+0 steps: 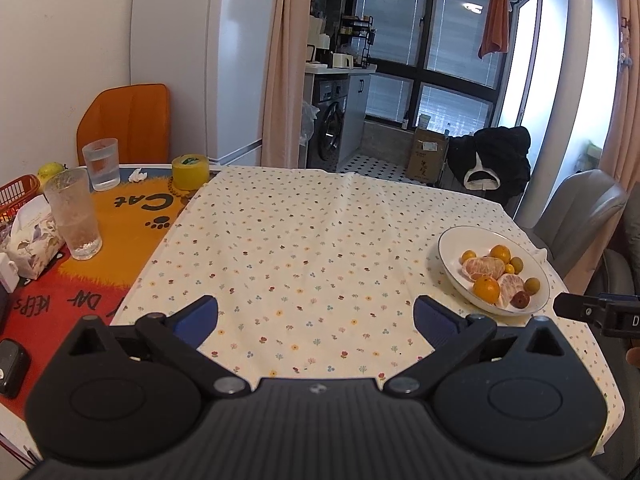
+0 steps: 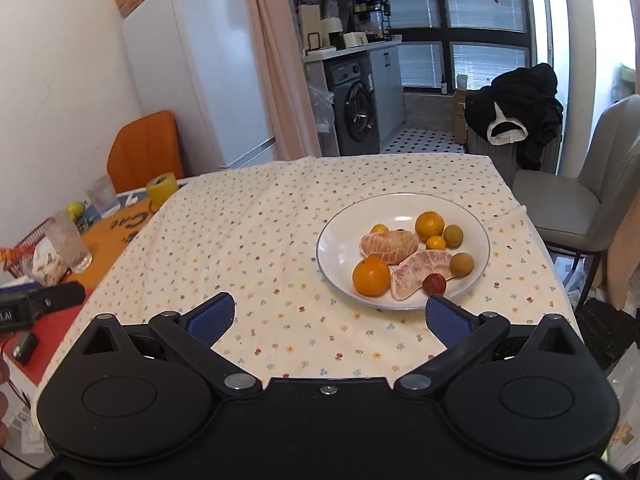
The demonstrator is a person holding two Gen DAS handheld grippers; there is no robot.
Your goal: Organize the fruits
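Note:
A white plate [image 2: 344,240] [image 1: 448,242] sits on the flowered tablecloth, right of centre. It holds mandarins [image 2: 371,276] [image 1: 486,288], peeled citrus pieces [image 2: 390,246] [image 1: 482,268], small yellow-green fruits [image 2: 461,264] and one red fruit [image 2: 434,283] [image 1: 521,299]. My right gripper [image 2: 326,314] is open above the cloth, just in front of the plate, its right finger near the red fruit. My left gripper [image 1: 316,316] is open over bare cloth, left of the plate. Nothing is between either pair of fingers.
At the left stand two glasses [image 1: 76,216] [image 1: 102,163], a yellow tape roll [image 1: 191,171], a tissue box [image 1: 30,236] and a red basket [image 1: 18,194] with a green fruit [image 1: 50,171] behind. A grey chair [image 2: 580,208] stands right of the table.

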